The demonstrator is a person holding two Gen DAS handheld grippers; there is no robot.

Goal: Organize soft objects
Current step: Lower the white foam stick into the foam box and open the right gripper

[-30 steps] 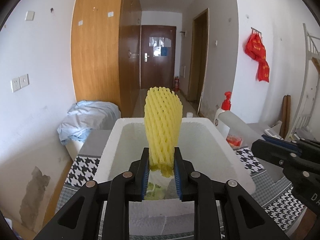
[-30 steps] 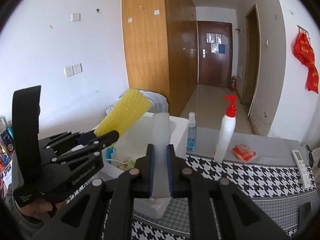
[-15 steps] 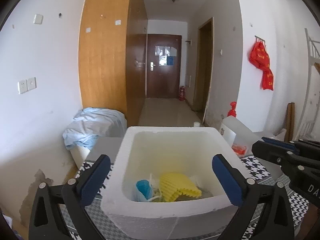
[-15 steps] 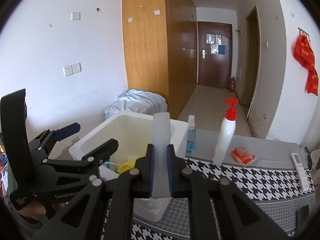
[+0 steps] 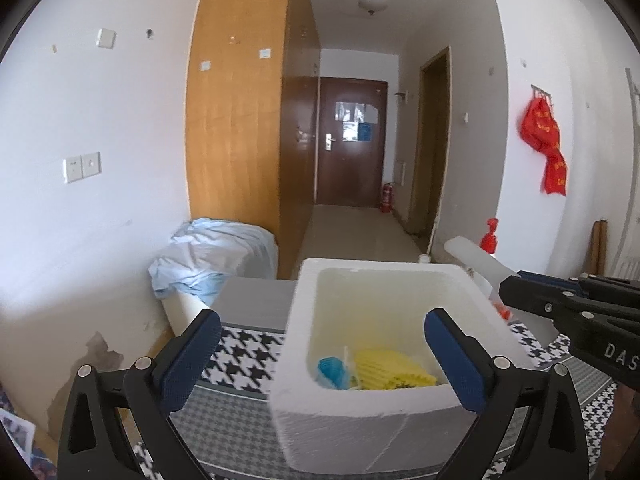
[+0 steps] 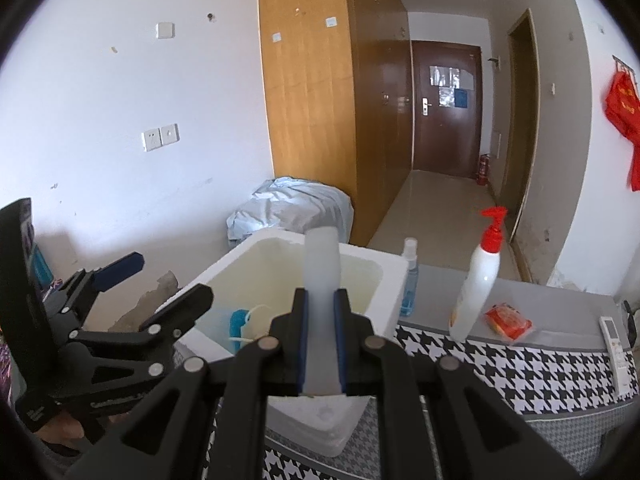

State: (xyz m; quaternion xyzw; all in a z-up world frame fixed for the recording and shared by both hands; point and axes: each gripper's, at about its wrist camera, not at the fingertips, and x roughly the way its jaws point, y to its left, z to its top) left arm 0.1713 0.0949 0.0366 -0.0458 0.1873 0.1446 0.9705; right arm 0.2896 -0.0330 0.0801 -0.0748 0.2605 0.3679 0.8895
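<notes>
A yellow foam net [image 5: 392, 368] lies at the bottom of the white foam box [image 5: 380, 266], beside a blue soft item [image 5: 332, 372]. My left gripper [image 5: 322, 330] stands wide open just in front of the box's near wall, holding nothing. In the right wrist view it shows at the left [image 6: 166, 278]. My right gripper [image 6: 321, 300] is shut on a pale translucent foam strip [image 6: 321, 264] that sticks up between its pads, over the box's [image 6: 280, 240] near right corner. The left wrist view shows the right gripper [image 5: 516, 288] and the strip [image 5: 468, 252] at the right.
A houndstooth cloth [image 6: 500, 376] covers the table. Right of the box stand a small blue spray bottle [image 6: 409, 280] and a white pump bottle with a red top [image 6: 478, 280]; a red packet [image 6: 508, 320] and a remote [image 6: 612, 332] lie further right. A light blue cloth bundle [image 5: 212, 252] sits behind left.
My left gripper opened and let go of the yellow foam net, which dropped into the box; the gripper then drew back and left. The right gripper kept its hold on the strip.
</notes>
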